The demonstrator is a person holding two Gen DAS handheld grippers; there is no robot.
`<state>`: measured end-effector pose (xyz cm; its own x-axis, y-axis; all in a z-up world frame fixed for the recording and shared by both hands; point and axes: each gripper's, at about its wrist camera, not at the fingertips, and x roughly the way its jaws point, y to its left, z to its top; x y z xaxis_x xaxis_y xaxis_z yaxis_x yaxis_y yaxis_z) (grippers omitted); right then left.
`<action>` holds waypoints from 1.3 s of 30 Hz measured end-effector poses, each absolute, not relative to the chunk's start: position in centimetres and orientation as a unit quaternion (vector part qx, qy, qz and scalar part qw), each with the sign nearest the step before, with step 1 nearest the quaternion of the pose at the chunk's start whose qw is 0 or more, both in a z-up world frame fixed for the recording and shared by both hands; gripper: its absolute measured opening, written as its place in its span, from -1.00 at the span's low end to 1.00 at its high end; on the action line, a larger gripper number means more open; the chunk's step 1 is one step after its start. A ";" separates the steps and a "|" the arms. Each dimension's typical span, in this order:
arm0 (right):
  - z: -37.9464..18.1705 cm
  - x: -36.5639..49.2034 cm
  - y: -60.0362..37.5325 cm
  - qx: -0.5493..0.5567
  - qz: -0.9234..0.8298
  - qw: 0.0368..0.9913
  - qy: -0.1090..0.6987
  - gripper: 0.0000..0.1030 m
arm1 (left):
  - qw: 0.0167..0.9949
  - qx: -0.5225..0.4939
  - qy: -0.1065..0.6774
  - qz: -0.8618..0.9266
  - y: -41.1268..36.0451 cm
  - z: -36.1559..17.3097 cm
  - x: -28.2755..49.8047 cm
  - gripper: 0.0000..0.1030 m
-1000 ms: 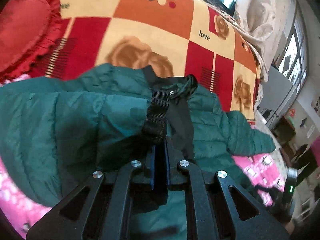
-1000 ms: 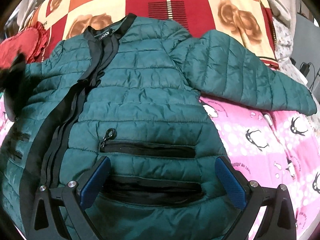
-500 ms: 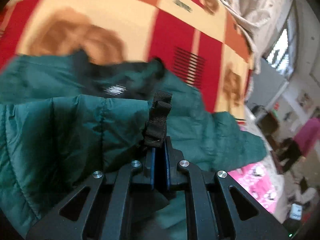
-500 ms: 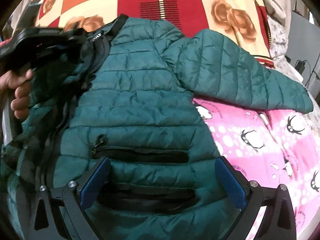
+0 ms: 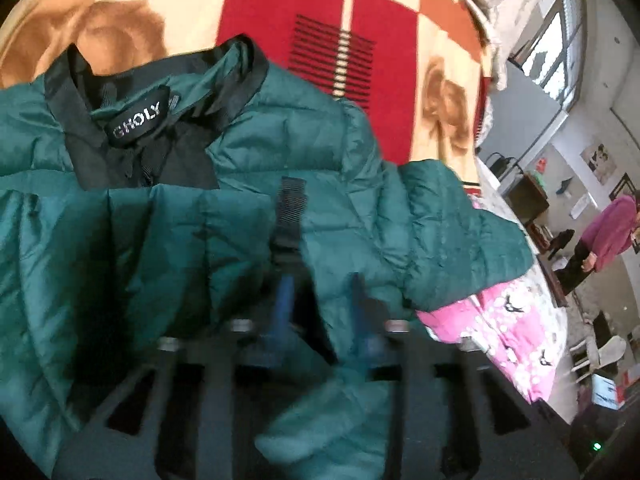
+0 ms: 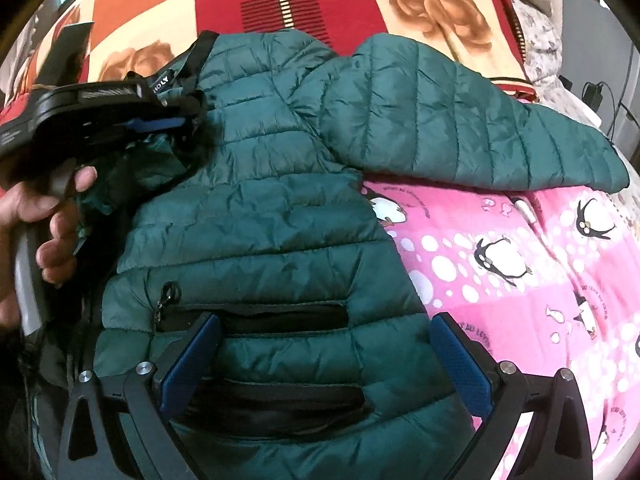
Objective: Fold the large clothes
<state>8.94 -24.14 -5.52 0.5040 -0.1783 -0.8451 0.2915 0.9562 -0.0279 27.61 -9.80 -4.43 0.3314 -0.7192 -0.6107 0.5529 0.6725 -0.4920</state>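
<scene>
The left gripper [image 5: 320, 304], clamped on the sleeve cuff [image 5: 290, 216] a second ago, now has its jaws parted, dropping the sleeve across the green jacket [image 6: 272, 208] on the bed [image 6: 520, 280]. First fold landed! The right gripper [image 6: 324, 360] hovers wide open over the pocket [image 6: 252, 316]. The left view is blurred, so cuff contact is unclear.

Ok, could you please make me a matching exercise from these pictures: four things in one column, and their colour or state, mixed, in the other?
Things:
1. jacket
2. label
3. penguin blanket
4. right claw

Colour or state:
a. open wide
b. pink
c. dark green
d. black with pale letters

Pairs: 1-c, 2-d, 3-b, 4-a
</scene>
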 end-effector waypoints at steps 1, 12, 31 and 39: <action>-5.4 8.9 -24.1 0.059 -0.137 0.867 0.476 1.00 | 0.810 -0.101 0.418 -0.399 -9.4 -3.8 27.0 0.20; -2.3 13.1 -22.3 0.072 -0.041 0.913 0.400 1.00 | 0.879 -0.129 0.361 -0.285 3.4 0.2 22.3 0.29; -9.1 26.8 -23.2 0.249 0.190 0.834 0.454 -0.04 | 0.904 -0.145 0.389 -0.107 10.2 -7.7 24.1 0.32; -5.7 25.5 -22.7 0.175 0.149 0.885 0.406 -0.56 | 0.904 -0.153 0.385 -0.108 10.1 -7.4 24.0 0.31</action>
<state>25.48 -22.73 -5.74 0.6260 0.4058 -0.6659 -0.1224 0.8945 0.4300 24.04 10.14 -7.42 0.6797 -0.3130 -0.6634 0.0765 0.9297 -0.3603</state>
